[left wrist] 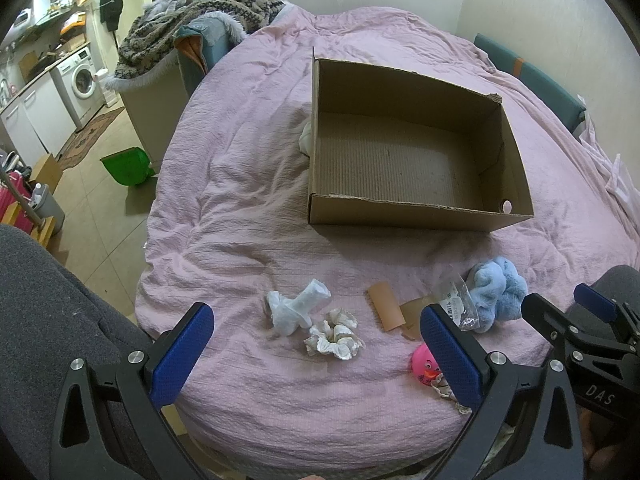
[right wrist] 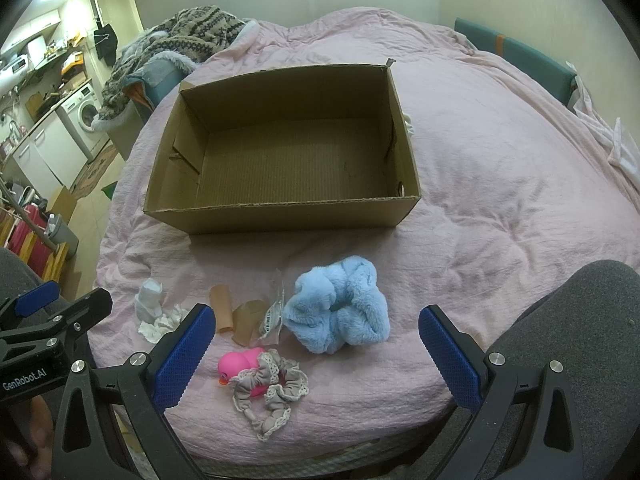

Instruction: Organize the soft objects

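Hovering over the pink bedspread, both grippers wide open and empty.

Left gripper hangs above the white scrunchie and white sock; right gripper sits over the blue fluffy scrunchie, with the grey lace scrunchie draped on the pink rubber duck near its left finger. Beyond them, the cardboard box lies empty.

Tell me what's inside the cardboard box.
The cardboard box shows only its bare corrugated floor; no soft item is in it yet. Its near wall hides the strip of floor right behind it, so something small and flat lying there would not show.
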A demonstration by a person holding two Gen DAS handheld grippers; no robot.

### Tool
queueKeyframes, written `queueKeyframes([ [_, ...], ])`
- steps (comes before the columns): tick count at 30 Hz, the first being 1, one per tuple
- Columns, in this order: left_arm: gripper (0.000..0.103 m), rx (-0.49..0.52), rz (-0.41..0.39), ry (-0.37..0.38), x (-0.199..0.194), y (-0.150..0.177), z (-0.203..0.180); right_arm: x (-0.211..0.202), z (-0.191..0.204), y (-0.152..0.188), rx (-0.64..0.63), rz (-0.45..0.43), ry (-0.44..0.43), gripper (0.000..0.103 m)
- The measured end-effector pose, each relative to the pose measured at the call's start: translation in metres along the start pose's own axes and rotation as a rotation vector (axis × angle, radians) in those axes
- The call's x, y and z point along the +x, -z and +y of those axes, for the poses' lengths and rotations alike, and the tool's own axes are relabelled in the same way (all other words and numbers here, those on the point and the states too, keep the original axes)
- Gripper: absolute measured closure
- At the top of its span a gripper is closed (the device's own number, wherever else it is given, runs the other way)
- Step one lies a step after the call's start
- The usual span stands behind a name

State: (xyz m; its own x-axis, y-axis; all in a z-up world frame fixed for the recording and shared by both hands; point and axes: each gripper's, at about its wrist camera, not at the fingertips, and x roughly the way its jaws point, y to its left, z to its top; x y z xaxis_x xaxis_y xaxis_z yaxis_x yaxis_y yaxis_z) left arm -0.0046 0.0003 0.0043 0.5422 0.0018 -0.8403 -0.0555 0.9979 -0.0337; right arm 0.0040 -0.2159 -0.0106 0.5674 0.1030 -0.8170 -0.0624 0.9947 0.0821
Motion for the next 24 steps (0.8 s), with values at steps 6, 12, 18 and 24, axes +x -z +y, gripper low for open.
queueKeyframes([
  [6,0.000,0.002,-0.001,0.000,0.0002,0.0001,-0.0001,0.0004,0.0000,0.0000,-0.001,0.000,0.001,0.000],
  [12,0.000,0.001,-0.001,0.001,-0.0003,0.0004,-0.0001,0.0008,-0.0002,-0.0001,0.000,0.000,0.002,0.000],
  [18,0.000,0.008,0.001,-0.005,0.0010,-0.0011,0.0019,0.0012,-0.0006,0.0002,0.001,0.001,0.003,0.000],
  [24,0.000,0.008,0.000,-0.009,0.0038,-0.0035,0.0010,0.0018,-0.0027,-0.0002,0.003,0.000,0.001,0.000],
])
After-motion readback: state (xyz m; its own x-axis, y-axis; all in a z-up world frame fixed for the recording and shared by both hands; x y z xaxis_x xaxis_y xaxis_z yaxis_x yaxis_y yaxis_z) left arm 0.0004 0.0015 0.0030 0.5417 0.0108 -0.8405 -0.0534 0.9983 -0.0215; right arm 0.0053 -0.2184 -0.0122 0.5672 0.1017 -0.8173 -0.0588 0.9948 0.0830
